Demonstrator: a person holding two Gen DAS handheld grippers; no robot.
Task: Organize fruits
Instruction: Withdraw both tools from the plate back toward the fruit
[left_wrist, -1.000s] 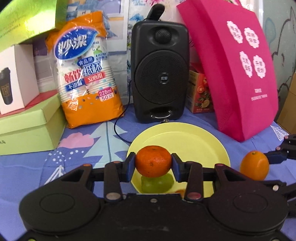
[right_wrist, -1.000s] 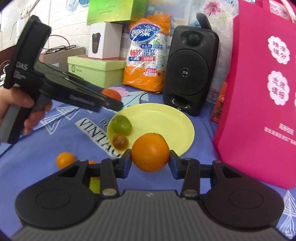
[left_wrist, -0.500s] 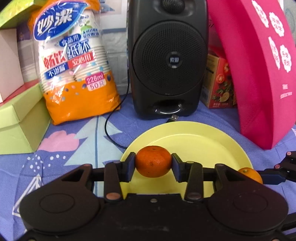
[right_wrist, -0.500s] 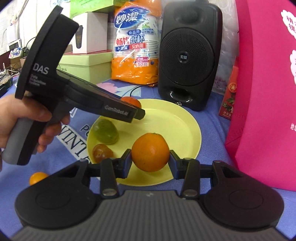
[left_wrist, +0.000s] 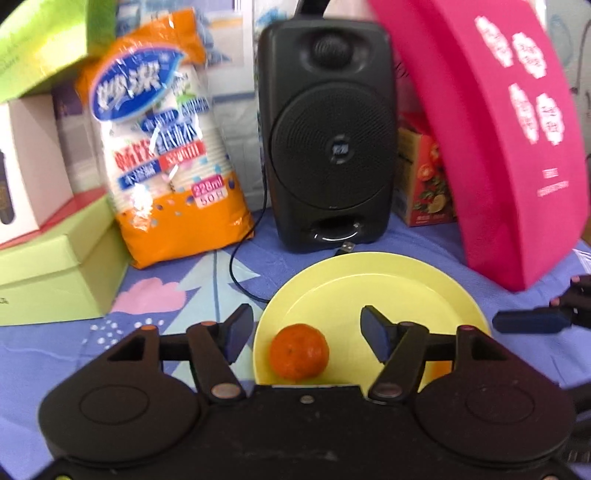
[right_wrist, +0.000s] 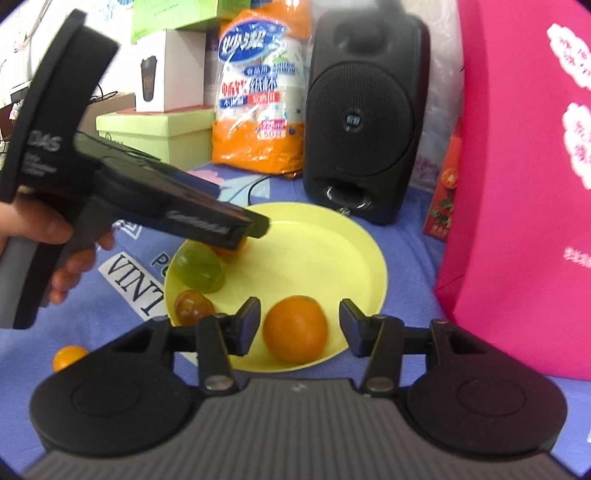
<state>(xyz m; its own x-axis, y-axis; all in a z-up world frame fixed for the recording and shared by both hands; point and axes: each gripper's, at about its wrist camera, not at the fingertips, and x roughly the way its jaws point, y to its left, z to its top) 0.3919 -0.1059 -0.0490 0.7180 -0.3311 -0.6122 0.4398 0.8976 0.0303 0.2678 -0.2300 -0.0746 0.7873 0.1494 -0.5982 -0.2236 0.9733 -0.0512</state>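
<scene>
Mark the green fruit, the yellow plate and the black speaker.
green fruit (right_wrist: 199, 271), right wrist view, middle of its skin
yellow plate (right_wrist: 314, 254), right wrist view, bare centre
black speaker (left_wrist: 327, 147), left wrist view, round grille

The plate (right_wrist: 332, 258) is pale yellow. On it lie a bright orange (right_wrist: 295, 334), a smaller deep-orange mandarin (left_wrist: 298, 351), a green fruit (right_wrist: 199, 271) and a brownish-red one (right_wrist: 192, 307). A yellow-orange fruit (right_wrist: 68, 356) sits on the cloth (left_wrist: 55, 347), which is lavender blue with a pink cloud, white dots, pale blue tree shapes and white lettering panels. The speaker (left_wrist: 327, 147) is black. The cup pack (left_wrist: 166, 158) is orange and white with a blue label. The bag (left_wrist: 498, 147) is magenta with white flower prints. The boxes (left_wrist: 48, 273) are lime green.
</scene>
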